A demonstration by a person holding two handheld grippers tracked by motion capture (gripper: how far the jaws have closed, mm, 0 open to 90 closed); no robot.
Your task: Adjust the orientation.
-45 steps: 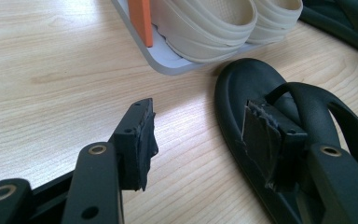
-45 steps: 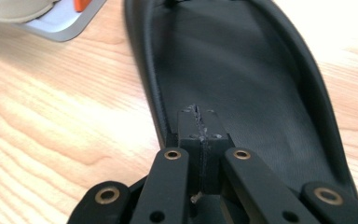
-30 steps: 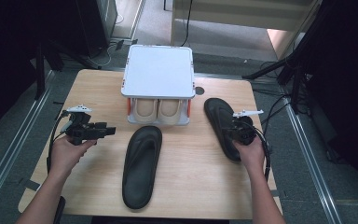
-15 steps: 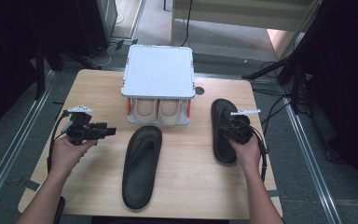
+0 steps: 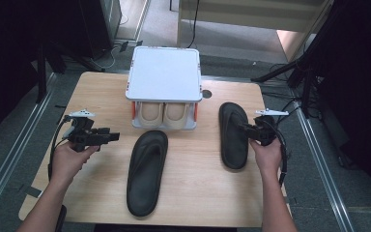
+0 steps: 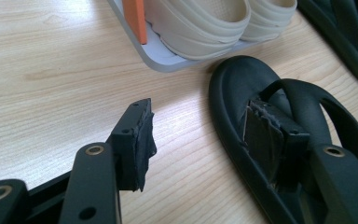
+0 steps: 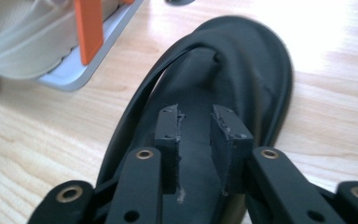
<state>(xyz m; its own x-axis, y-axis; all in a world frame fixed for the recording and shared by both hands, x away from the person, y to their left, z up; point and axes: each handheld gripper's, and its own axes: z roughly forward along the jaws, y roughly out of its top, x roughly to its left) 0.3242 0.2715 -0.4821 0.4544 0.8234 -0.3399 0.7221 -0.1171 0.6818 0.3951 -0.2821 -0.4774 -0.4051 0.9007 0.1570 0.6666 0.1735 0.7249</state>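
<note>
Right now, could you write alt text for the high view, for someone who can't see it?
Two black flip-flops, the middle flip-flop and the right flip-flop, lie on a wooden table before a small white shoe rack. A person holds the left tool open and the right tool at the right flip-flop.

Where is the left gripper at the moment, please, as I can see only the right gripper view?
Observer: The left gripper is open over bare wood, left of a second black flip-flop, and holds nothing.
Operator: Thank you. What is above the grey tray with the orange post?
Observer: A flat white top covers it, with two cream shoes side by side underneath.
Operator: And how does that second flip-flop lie?
Observer: Strap up, toe toward the rack, apart from the right flip-flop.
</note>
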